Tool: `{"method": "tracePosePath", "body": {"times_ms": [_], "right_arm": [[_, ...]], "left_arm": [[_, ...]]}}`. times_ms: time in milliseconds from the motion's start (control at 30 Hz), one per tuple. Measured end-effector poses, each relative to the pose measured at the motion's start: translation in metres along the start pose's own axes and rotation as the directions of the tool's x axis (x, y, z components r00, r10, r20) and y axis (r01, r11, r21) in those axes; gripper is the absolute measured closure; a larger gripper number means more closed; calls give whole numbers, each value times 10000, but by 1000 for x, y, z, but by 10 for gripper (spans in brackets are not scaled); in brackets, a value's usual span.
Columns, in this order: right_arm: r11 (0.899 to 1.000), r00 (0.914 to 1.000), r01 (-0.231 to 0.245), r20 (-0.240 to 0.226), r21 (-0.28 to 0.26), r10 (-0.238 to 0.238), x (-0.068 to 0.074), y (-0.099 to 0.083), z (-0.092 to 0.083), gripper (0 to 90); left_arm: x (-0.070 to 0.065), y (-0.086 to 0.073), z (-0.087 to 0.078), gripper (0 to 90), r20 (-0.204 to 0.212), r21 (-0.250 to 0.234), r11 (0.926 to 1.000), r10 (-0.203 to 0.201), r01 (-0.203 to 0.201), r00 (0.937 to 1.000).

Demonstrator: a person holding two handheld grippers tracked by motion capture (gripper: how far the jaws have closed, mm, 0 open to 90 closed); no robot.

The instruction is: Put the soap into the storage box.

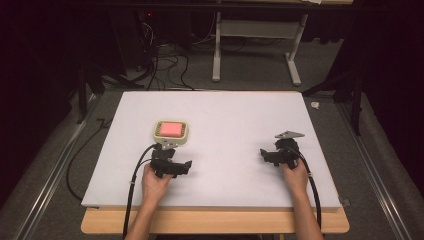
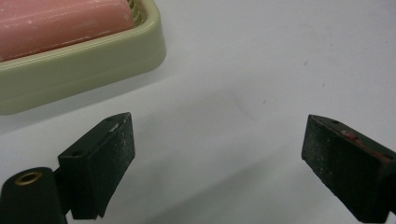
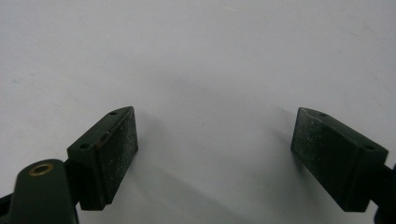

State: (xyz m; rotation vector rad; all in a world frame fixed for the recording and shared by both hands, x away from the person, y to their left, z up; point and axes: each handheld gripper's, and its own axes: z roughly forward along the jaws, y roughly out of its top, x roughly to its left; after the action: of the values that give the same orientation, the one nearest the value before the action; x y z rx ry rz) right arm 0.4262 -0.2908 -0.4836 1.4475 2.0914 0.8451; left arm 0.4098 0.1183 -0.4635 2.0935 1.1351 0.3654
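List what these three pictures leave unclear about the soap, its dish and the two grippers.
- Soap: left gripper view, cut off by the top and left edges.
- Dish: same view, left part beyond the frame; its underside is hidden.
- Left gripper: high view, jaw tips too small and dark.
- Right gripper: high view, likewise.

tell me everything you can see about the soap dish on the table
The soap dish is a pale cream-green tray with rounded corners and a raised rim, plastic by its look. It lies flat on the white table, left of centre, holding a pink soap bar. The open left gripper sits just short of it, not touching.
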Motion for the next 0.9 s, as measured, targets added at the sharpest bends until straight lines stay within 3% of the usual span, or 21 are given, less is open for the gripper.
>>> {"method": "tracePosePath", "body": {"times_ms": [900], "right_arm": [[10000, 10000, 19, -1, -6, -19, 0, 0, 0, 153]], "left_arm": [[0, -1, 17, 105, -384, -96, 9998, 141, -144, 9992]]}}
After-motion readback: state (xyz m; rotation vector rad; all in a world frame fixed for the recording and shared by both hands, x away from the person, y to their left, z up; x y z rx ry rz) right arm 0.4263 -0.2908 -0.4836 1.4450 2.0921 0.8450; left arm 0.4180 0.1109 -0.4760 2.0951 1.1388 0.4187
